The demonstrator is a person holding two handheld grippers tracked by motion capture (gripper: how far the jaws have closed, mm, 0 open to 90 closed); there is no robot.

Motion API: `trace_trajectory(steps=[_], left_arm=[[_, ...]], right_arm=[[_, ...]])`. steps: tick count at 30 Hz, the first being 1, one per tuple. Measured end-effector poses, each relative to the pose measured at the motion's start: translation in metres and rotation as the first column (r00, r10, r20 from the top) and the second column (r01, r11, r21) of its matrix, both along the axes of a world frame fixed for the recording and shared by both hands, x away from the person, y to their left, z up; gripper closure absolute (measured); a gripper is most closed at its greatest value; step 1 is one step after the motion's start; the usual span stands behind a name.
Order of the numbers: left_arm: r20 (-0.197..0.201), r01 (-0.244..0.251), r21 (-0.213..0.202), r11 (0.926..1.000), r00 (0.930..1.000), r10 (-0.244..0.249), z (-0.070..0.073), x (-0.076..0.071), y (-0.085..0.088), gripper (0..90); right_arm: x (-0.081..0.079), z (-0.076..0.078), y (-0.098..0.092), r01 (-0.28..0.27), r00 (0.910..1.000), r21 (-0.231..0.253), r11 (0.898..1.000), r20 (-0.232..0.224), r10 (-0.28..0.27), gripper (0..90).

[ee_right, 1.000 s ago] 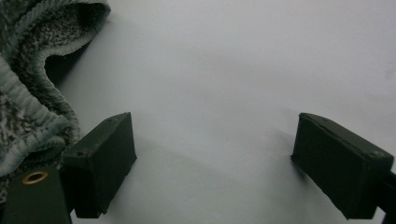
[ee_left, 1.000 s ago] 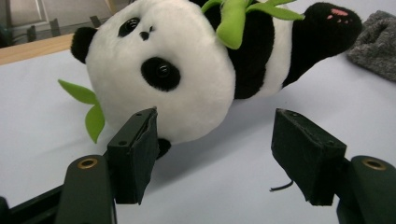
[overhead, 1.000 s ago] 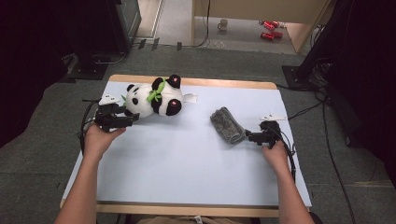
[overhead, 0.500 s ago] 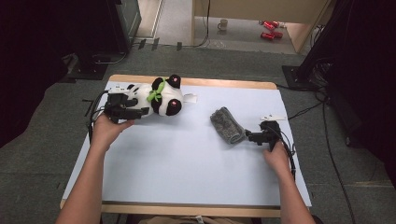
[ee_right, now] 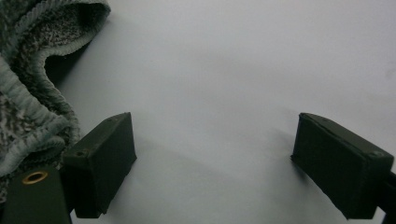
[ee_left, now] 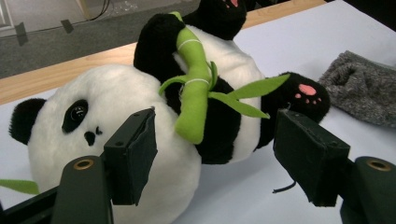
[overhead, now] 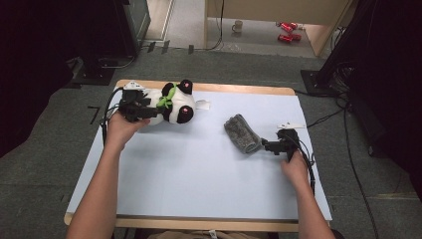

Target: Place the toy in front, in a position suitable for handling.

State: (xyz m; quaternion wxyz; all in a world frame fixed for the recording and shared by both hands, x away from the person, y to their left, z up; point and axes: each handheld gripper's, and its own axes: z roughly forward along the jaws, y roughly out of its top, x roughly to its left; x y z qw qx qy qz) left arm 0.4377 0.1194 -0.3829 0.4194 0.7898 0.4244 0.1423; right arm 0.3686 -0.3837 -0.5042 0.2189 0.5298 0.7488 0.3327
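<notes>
Moved since the earlier frame: left gripper (overhead: 142, 110), carried toward the worktop's (overhead: 199, 169) far left corner, now against the plush panda's (overhead: 171, 102) head; the panda lies on its back near the far edge. Its jaws stand wide, pads apart, straddling the panda's head and belly without pressing. Right gripper (overhead: 268, 146), near the right edge: jaws wide and empty, left pad beside the grey knitted sock (overhead: 241, 132).

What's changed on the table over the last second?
The left gripper has moved away from the person, up alongside the panda toy, and its open jaws now straddle the head without pressing it. Nothing was gripped or released. The panda, the grey cloth and the right gripper, open beside the cloth, stayed put.
</notes>
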Motion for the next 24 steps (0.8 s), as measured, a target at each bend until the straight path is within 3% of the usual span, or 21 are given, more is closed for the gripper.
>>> trace_trajectory(steps=[7,13,16,18,24], left_arm=[[0.008,0.009,-0.007,0.9999,0.9999,-0.009,0.002,0.01,-0.008,29.6],[0.019,0.019,0.045,0.9988,0.9996,-0.02,-0.005,0.018,-0.021,28.1],[0.006,0.038,0.002,0.9993,0.9993,-0.038,-0.01,0.022,-0.024,28.1],[-0.01,0.04,-0.004,0.9992,0.9992,-0.04,-0.012,0.024,-0.026,28.1],[-0.027,0.041,0.066,0.997,0.9989,-0.039,-0.024,0.029,-0.034,28.7]], right_arm=[[0.0,0.0,0.0,-0.001,1.0,0.0,1.0,-0.001,0.001,12.5],[0.0,0.0,0.0,0.0,1.0,0.0,1.0,0.0,0.0,12.5],[0.0,0.0,0.0,0.0,1.0,-0.001,1.0,-0.001,0.0,12.5],[0.0,0.0,0.0,0.002,1.0,0.0,1.0,-0.001,-0.002,12.4],[-0.001,0.0,0.0,0.003,1.0,-0.002,1.0,0.002,-0.003,12.5]])
